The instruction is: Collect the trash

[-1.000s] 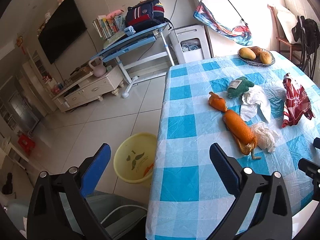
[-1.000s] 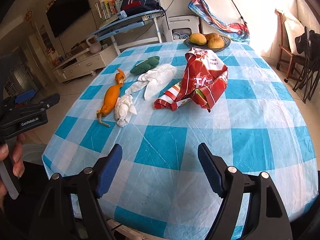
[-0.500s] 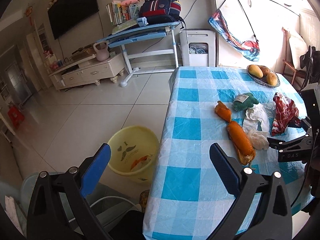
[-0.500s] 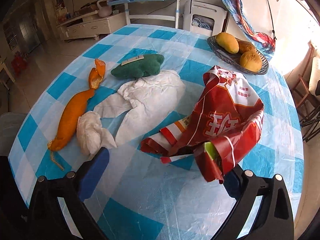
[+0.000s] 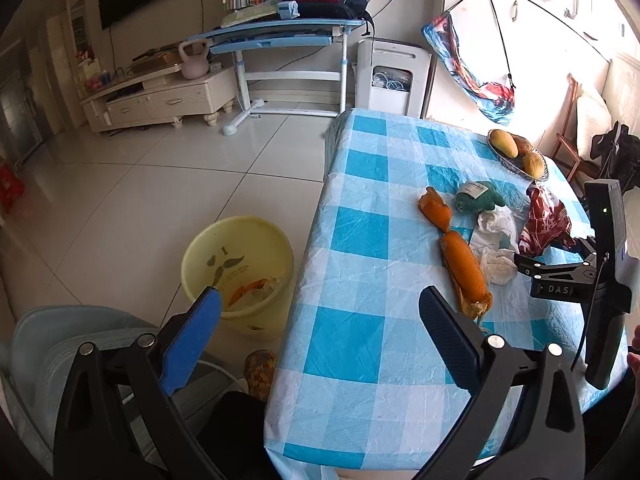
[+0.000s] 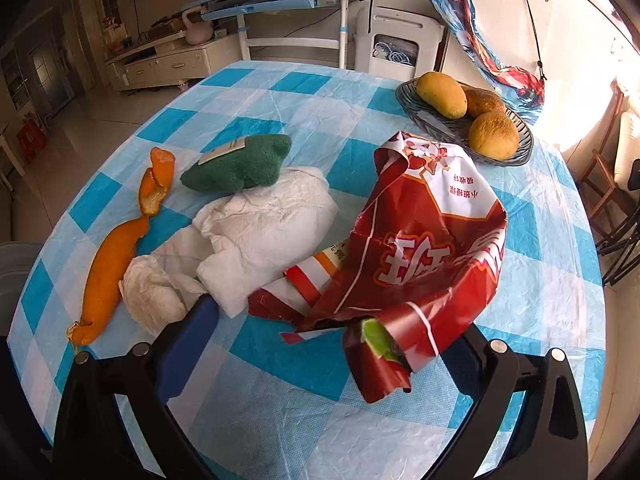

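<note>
On the blue-checked table (image 6: 280, 380) lies a crumpled red snack wrapper (image 6: 432, 240). My right gripper (image 6: 326, 344) stands open wide around the wrapper's near end, and its pads do not press on it. To its left lie white tissue (image 6: 272, 232), a tissue wad (image 6: 154, 296), orange peel (image 6: 108, 272) and a green cloth (image 6: 240, 164). My left gripper (image 5: 320, 332) hangs open and empty over the table's near corner. Below it on the floor stands a yellow bin (image 5: 192, 252) holding peel and tissue. The right gripper (image 5: 552, 252) also shows beside the red wrapper (image 5: 544, 224).
A dark bowl (image 6: 436, 124) of fruit sits at the table's far side. A grey chair (image 5: 60, 340) stands near the bin. Tiled floor stretches to a desk (image 5: 280, 36) and a TV cabinet (image 5: 160, 96). Wooden chairs (image 6: 600, 184) stand to the right.
The right gripper has moved forward to the red wrapper, whose near end now lies between its wider jaws. The left gripper's view has swung, bringing the bin and the right gripper into sight.
</note>
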Demonstrator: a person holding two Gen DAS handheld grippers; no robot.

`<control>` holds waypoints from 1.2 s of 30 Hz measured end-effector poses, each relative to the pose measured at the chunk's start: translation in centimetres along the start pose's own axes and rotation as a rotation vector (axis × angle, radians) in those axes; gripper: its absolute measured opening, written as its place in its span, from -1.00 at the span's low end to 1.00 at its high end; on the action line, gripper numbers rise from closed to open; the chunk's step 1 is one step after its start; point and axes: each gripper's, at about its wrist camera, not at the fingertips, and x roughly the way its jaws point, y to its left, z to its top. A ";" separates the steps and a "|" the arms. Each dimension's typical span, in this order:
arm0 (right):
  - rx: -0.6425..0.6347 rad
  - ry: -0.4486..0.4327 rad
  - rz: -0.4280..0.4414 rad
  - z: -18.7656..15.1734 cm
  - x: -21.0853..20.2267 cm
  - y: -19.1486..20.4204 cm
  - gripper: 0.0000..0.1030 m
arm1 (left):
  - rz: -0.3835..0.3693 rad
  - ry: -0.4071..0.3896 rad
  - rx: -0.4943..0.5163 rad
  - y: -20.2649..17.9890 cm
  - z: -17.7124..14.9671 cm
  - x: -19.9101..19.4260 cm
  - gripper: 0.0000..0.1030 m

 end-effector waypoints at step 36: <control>0.000 0.001 0.000 0.0 0.0 0.0 0.87 | -0.198 0.040 -0.149 0.8 -0.1 -0.1 0.86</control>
